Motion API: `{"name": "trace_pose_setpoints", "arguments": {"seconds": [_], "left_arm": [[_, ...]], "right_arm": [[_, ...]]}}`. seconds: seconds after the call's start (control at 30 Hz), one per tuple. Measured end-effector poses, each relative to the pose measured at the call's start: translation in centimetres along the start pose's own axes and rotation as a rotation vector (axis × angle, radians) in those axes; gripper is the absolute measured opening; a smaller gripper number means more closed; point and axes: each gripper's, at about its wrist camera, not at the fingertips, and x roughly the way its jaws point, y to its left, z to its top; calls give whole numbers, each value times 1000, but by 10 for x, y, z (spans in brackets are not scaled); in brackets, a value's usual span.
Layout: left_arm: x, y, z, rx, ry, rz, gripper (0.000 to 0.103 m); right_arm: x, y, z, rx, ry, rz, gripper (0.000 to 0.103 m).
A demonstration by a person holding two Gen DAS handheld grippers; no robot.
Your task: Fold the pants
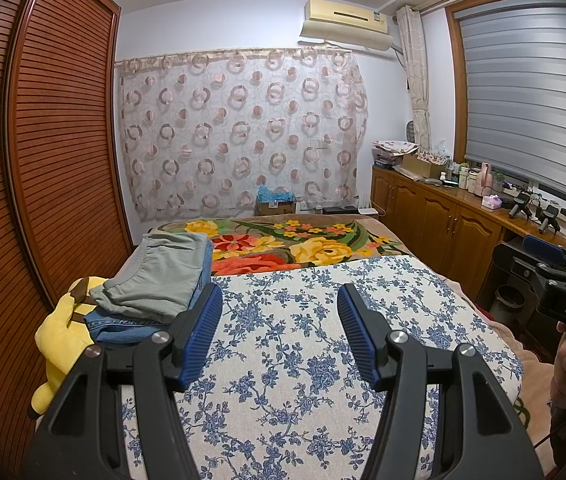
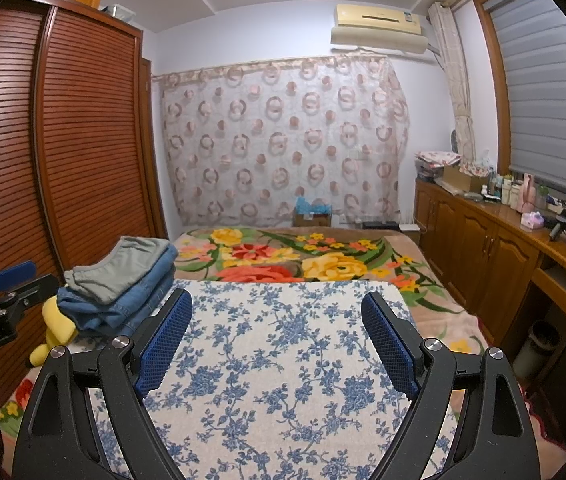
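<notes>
Both grippers hung over the bed and neither one had cloth in it! The left gripper (image 1: 279, 334) had its blue-padded jaws spread wide, with only the blue-and-white floral cloth (image 1: 303, 344) showing between them. The right gripper (image 2: 277, 340) stood just as wide apart, nothing between its pads either, above that same floral cloth (image 2: 283, 360). Over at the far left of the cloth sat the pants, already folded and stacked: grey-green pants (image 1: 163, 276) on top, blue jeans (image 1: 123, 326) under them. From the right wrist view the grey-green pants (image 2: 123, 272) lay on the jeans (image 2: 123, 304), the pile just beyond the right gripper's left finger (image 2: 163, 340). A yellow plush toy (image 1: 61, 340) was tucked against the near left side of the stack, hard by the louvred wooden wardrobe (image 1: 43, 140). Beyond the cloth lay a bright flowered blanket (image 1: 303, 248), and past it a ring-patterned curtain (image 1: 243, 132) hung on the far wall under an air conditioner (image 1: 345, 20). Wooden cabinets (image 1: 443, 228) ran along the right, below the window blind (image 1: 531, 100)
</notes>
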Motion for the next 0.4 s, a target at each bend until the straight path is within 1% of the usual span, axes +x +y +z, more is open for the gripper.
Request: {"name": "trace_pose_setpoints", "arguments": {"seconds": [0.4], "left_arm": [[0,1,0,-1,-1,-1,60]], "right_arm": [[-1,-1,0,1,0,-2,89]]}}
